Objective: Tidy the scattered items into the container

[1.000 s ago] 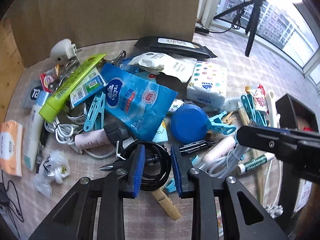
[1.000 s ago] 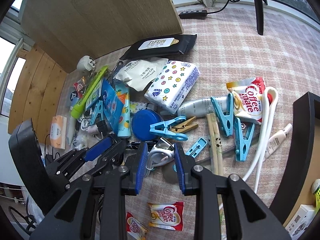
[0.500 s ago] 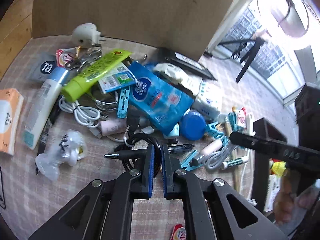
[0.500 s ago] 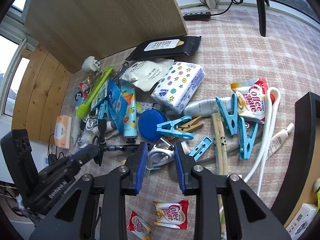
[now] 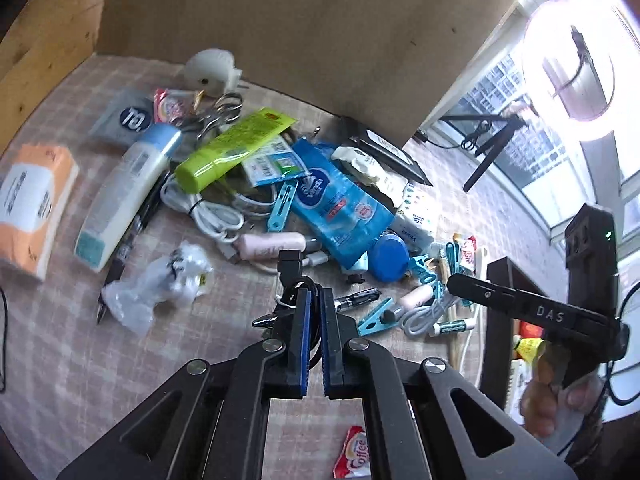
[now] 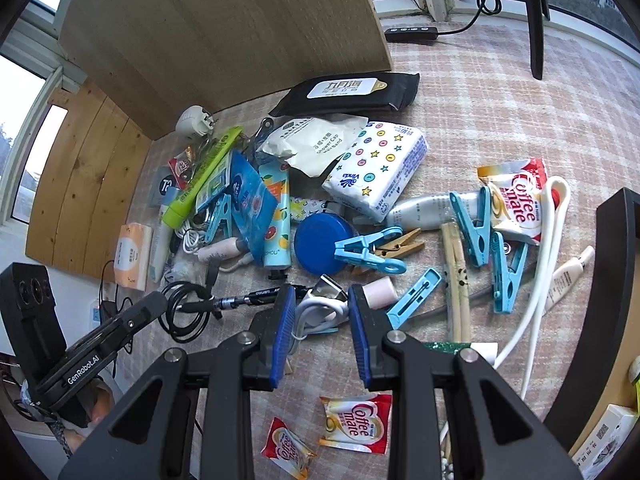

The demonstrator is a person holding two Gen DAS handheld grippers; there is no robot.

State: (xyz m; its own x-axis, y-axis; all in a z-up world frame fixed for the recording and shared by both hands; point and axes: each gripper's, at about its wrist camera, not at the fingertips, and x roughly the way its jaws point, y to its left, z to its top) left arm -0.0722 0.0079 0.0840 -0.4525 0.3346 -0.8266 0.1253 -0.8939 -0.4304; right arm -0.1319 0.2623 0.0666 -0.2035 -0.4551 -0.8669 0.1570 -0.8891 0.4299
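Observation:
My left gripper [image 5: 314, 300] is shut on a coiled black cable [image 6: 185, 312] and holds it lifted above the table; in the right wrist view the coil hangs from its tip. My right gripper [image 6: 320, 300] is open, its blue pads either side of a white cable [image 6: 316, 312] that lies on the cloth. The dark container [image 6: 612, 280] stands at the right edge, with some items inside it. Scattered items cover the checked cloth: a blue tissue pack [image 5: 340, 208], a blue round lid [image 6: 320, 240], blue clothespins [image 6: 368, 250] and a green tube [image 5: 232, 150].
A brown board [image 6: 224, 28] stands behind the pile. A spotted tissue pack [image 6: 376, 168], Coffee mate sachets [image 6: 356, 422], a black pen [image 6: 256, 298], chopsticks [image 6: 458, 276] and an orange tissue pack [image 5: 28, 200] lie around. A tripod [image 5: 492, 140] stands far back.
My left gripper closed on the black cable coil and lifted it up and away from the pile. My right gripper stayed open over the white cable.

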